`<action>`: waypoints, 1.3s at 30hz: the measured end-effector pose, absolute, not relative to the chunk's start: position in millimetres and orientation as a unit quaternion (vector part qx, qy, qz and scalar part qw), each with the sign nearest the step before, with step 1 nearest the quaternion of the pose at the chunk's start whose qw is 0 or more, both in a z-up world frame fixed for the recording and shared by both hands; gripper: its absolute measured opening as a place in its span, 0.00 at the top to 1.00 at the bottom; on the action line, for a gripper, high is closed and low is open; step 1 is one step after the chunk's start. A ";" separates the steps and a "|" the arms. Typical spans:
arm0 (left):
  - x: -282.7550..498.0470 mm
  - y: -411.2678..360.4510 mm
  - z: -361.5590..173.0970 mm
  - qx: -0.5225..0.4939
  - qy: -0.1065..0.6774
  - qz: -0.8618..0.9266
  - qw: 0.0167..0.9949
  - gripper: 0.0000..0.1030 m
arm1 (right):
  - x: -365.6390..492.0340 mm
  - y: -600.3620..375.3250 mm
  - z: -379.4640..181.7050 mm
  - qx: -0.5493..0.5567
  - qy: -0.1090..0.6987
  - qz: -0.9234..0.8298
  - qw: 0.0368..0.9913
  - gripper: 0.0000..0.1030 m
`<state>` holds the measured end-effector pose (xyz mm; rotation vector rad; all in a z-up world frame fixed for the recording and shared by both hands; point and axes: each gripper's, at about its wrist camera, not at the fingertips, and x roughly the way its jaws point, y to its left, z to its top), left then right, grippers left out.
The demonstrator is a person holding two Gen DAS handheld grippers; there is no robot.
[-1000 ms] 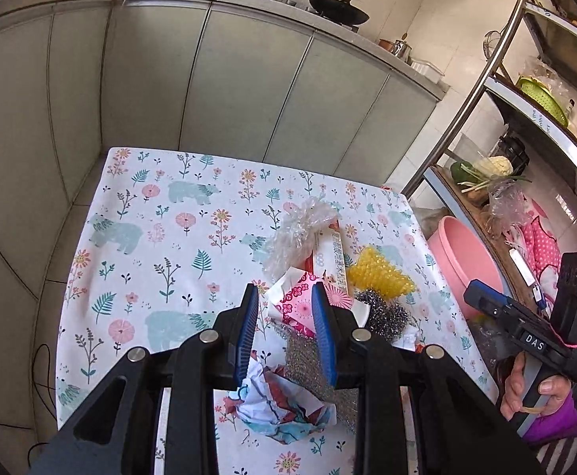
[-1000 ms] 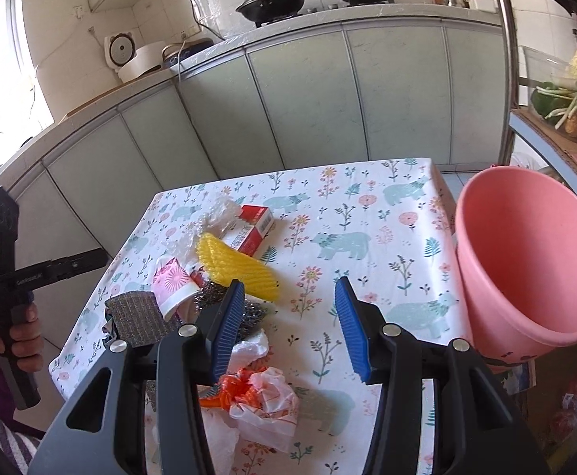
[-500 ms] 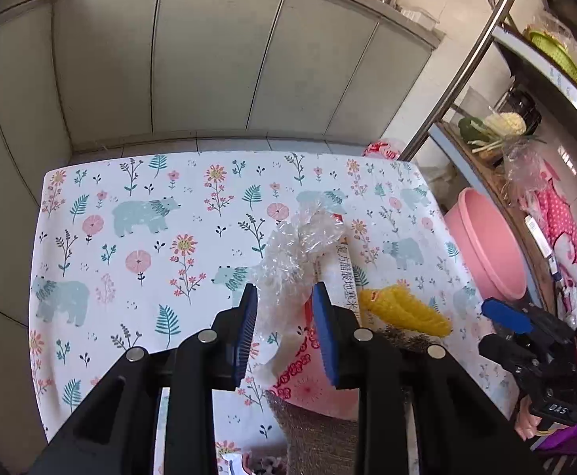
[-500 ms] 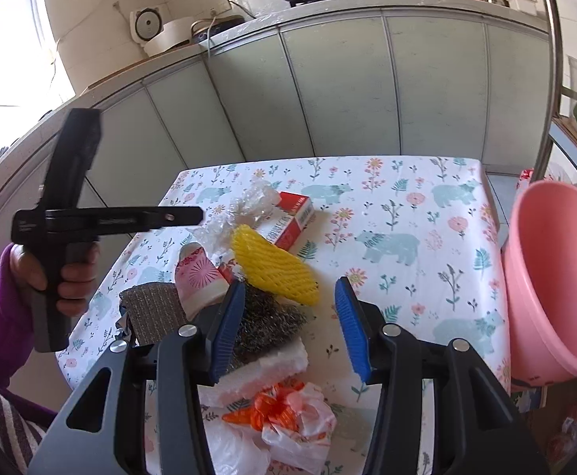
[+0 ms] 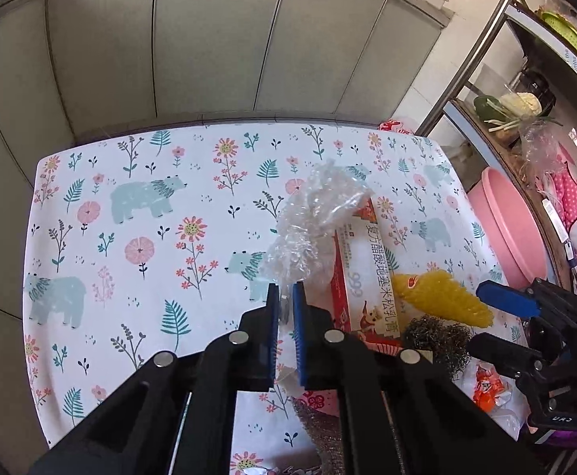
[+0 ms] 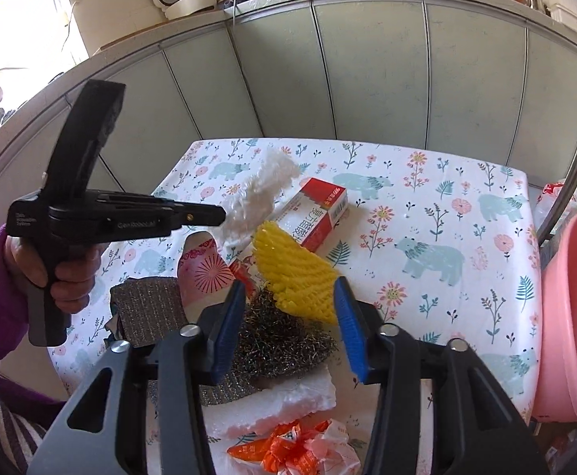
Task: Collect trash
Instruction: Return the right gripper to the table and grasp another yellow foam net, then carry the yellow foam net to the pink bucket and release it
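A crumpled clear plastic wrap [image 5: 312,221] lies on the floral tablecloth [image 5: 130,237]. My left gripper [image 5: 285,293] is closing, its jaws pinched on the wrap's near end. The same wrap [image 6: 264,186] shows white in the right wrist view, at the tip of the left gripper [image 6: 221,213]. A yellow foam net [image 6: 292,273] rests on a steel wool ball [image 6: 280,340]. My right gripper [image 6: 290,289] is closing with the net's near end between its jaws; only the right pad touches it. A red and white box [image 5: 367,277] lies beside the wrap.
A pink basin [image 6: 569,316] stands off the table's right edge. A grey scouring pad [image 6: 145,312], a pink patterned wrapper [image 6: 201,273], a white foam piece [image 6: 284,407] and an orange and white bag [image 6: 292,447] lie near me. Cabinets rise behind the table, a metal shelf rack [image 5: 482,35] at right.
My left gripper went forward over the table and its jaws closed onto the clear wrap. The right gripper moved up to the yellow net and its jaws narrowed.
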<state>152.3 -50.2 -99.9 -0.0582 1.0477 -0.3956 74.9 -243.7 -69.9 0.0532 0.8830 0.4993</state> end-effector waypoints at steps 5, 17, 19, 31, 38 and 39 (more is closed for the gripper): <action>145.9 -50.1 -87.2 -0.029 0.474 -0.190 0.859 0.97 | 71.8 -247.6 -71.8 0.030 0.428 0.235 0.872 0.90; 116.7 -53.4 -27.2 -0.054 0.397 -0.203 0.893 0.97 | 42.2 -280.9 -29.8 0.070 0.349 0.222 0.908 0.91; 112.0 -58.3 -19.3 -0.056 0.388 -0.208 0.896 0.97 | 37.5 -287.7 -21.1 0.073 0.334 0.215 0.915 0.91; 94.4 -116.4 15.5 -0.060 0.348 -0.263 0.898 0.97 | 10.1 -348.0 16.5 0.089 0.266 0.142 0.949 0.91; 91.4 -167.1 29.0 -0.065 0.328 -0.305 0.892 0.97 | -4.5 -393.2 21.8 0.105 0.242 0.085 0.961 0.91; 91.2 -174.8 30.3 -0.065 0.326 -0.311 0.890 0.97 | -6.2 -399.6 21.1 0.109 0.241 0.078 0.961 0.91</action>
